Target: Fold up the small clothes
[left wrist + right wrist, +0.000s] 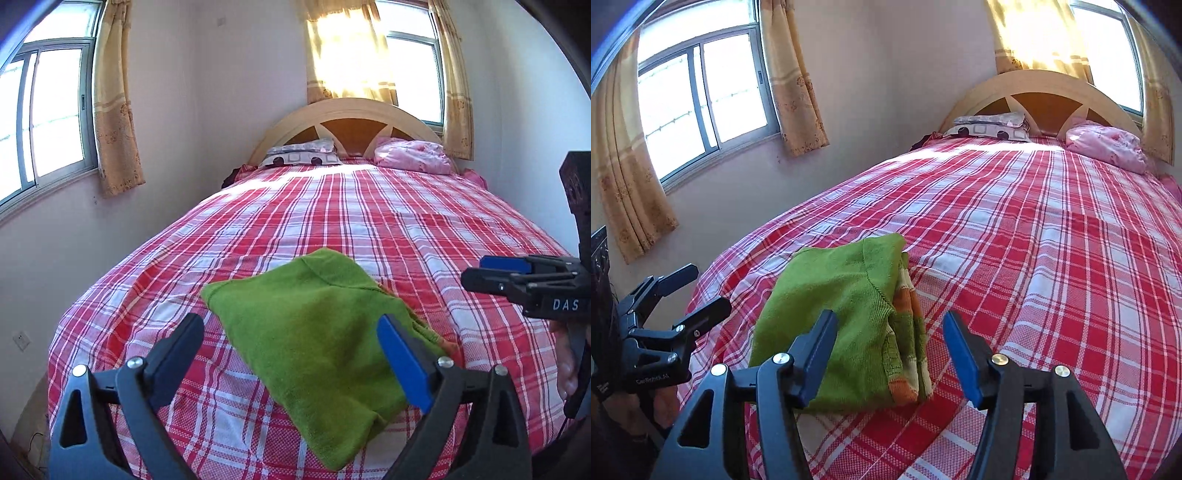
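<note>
A small green knitted garment (pixel 314 332) lies folded into a flat bundle on the red plaid bed (pixel 369 214), near its foot. In the right wrist view the garment (pixel 842 306) shows orange and cream striped layers at its right edge. My left gripper (pixel 291 332) is open and empty, hovering over the near part of the garment. My right gripper (pixel 890 332) is open and empty, just above the garment's right edge. The right gripper also shows in the left wrist view (pixel 491 271), right of the garment. The left gripper shows in the right wrist view (pixel 698 291), left of the garment.
A grey patterned pillow (pixel 303 155) and a pink bundle of bedding (pixel 413 155) lie at the wooden headboard (pixel 351 118). The wall with a window (pixel 44 118) runs close along the bed's left side. Plaid sheet (pixel 1052 258) stretches beyond the garment.
</note>
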Demonstrator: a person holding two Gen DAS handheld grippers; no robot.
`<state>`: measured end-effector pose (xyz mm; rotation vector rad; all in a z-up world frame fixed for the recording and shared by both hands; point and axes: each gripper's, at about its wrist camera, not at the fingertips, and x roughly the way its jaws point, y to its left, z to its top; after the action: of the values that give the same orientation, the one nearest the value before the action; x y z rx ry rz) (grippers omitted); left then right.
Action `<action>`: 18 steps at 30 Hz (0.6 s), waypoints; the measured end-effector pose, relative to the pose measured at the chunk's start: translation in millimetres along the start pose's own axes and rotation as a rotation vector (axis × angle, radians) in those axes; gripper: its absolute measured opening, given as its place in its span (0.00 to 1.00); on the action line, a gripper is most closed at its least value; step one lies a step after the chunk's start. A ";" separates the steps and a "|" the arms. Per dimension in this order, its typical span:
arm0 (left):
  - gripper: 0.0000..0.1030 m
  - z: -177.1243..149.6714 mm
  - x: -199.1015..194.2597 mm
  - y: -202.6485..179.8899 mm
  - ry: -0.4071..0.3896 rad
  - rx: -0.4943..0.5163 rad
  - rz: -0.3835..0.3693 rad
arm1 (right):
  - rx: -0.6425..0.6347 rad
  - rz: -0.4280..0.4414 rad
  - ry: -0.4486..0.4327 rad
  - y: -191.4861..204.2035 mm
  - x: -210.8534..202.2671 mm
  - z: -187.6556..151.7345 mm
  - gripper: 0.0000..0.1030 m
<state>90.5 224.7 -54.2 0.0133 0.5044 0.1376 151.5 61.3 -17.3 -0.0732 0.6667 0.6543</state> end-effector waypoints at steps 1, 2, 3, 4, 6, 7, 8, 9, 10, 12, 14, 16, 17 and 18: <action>0.95 1.0 -2.2 -0.2 -0.006 0.001 0.002 | -0.002 -0.005 -0.007 0.4 -4.7 -0.4 0.59; 0.95 2.1 -4.4 -0.6 -0.012 0.000 0.002 | -0.005 -0.007 -0.016 1.5 -8.3 -0.5 0.59; 0.95 3.2 -6.5 -0.8 -0.018 0.000 0.001 | -0.007 -0.008 -0.021 2.4 -11.5 -0.9 0.59; 0.95 4.4 -8.6 -1.3 -0.024 0.002 0.001 | -0.009 -0.010 -0.025 3.4 -14.5 -1.4 0.60; 0.95 6.5 -12.1 -3.0 -0.034 0.005 0.002 | -0.015 -0.010 -0.031 6.2 -18.6 -1.9 0.60; 0.95 6.5 -14.1 -3.9 -0.038 0.006 0.002 | -0.018 -0.011 -0.032 7.9 -19.9 -2.0 0.60; 0.96 7.2 -14.9 -4.3 -0.042 0.007 0.003 | -0.022 -0.009 -0.032 9.3 -21.8 -2.4 0.60; 0.96 7.9 -16.0 -4.3 -0.046 0.007 0.004 | -0.024 -0.006 -0.033 10.8 -23.0 -2.7 0.60; 0.97 8.4 -16.3 -4.8 -0.049 0.007 0.005 | -0.028 -0.005 -0.033 12.5 -24.0 -2.9 0.60; 0.97 9.0 -17.1 -4.8 -0.052 0.006 0.006 | -0.037 -0.004 -0.035 16.2 -25.7 -3.7 0.60; 0.97 9.0 -17.3 -4.1 -0.052 0.003 0.008 | -0.044 -0.003 -0.039 19.3 -26.9 -4.2 0.60; 0.97 9.1 -17.6 -2.8 -0.053 -0.001 0.007 | -0.050 0.001 -0.040 22.1 -27.9 -5.6 0.60; 0.97 9.0 -17.6 -2.7 -0.054 -0.002 0.008 | -0.054 0.002 -0.039 22.6 -28.3 -6.8 0.60; 0.97 8.9 -17.4 -2.3 -0.055 -0.004 0.008 | -0.058 0.002 -0.038 23.9 -28.3 -7.6 0.60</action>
<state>79.9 220.2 -38.1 0.0147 0.4493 0.1459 116.5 63.1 -3.1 -0.1135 0.6114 0.6759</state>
